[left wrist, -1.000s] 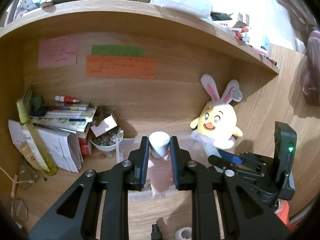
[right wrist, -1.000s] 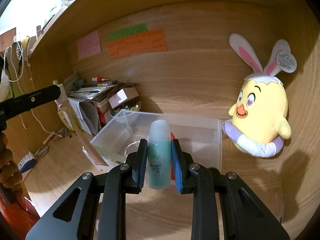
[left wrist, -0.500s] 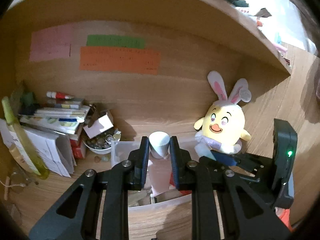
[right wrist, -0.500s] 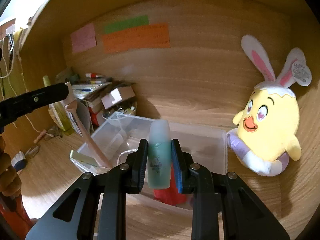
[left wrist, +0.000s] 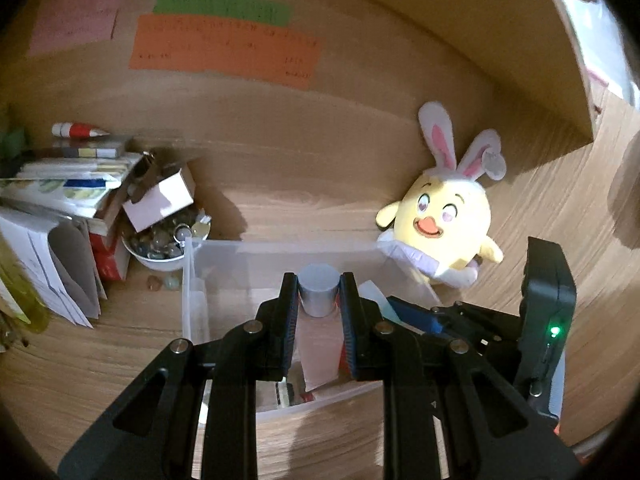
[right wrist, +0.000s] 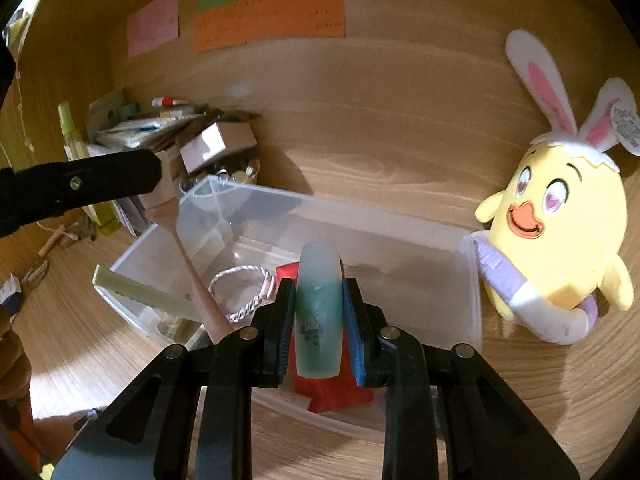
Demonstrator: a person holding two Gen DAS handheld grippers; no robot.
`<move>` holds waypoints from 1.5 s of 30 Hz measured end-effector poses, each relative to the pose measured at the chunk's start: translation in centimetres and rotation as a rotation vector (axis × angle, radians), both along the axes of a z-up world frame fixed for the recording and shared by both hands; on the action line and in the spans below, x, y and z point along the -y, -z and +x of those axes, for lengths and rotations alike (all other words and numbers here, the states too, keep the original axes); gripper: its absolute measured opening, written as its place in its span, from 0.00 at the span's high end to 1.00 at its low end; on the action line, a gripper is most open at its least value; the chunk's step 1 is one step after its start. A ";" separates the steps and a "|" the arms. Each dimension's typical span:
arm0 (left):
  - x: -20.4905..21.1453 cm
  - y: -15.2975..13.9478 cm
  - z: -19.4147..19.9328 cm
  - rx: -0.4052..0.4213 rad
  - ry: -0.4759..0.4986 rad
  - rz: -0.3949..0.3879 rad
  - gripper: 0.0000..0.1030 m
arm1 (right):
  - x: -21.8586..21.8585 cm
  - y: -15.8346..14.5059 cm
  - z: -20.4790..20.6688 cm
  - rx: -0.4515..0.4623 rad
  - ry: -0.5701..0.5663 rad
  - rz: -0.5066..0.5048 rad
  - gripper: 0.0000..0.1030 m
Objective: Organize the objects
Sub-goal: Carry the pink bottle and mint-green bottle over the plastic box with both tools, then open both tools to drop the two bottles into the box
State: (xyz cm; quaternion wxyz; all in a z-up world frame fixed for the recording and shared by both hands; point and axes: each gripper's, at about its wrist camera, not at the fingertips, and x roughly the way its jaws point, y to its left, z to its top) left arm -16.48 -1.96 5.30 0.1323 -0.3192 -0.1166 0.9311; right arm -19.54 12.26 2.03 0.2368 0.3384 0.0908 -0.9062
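Teal bottle [right wrist: 319, 312] between right tongs [right wrist: 319, 312]

A wooden back wall [left wrist: 320, 140] fills the upper frame, with pink [left wrist: 76, 20], green [left wrist: 222, 2] and orange [left wrist: 226, 50] paper notes (writing unreadable) at upper left. A wooden desk surface [left wrist: 80, 360] spans the bottom, dimly, warmly lit.
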 end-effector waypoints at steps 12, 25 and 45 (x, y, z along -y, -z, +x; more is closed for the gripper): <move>1.2 2.9 -2.4 0.123 -0.063 -0.013 0.79 | 0.7 1.6 -0.6 0.049 -0.009 0.021 0.79; 2.6 2.9 -1.0 0.107 -0.129 -0.063 0.36 | 1.5 1.3 0.2 0.029 -0.028 0.045 0.58; 1.4 0.2 5.6 0.007 -0.116 -0.189 0.08 | -0.2 -3.1 5.0 -0.076 -0.064 -0.034 0.18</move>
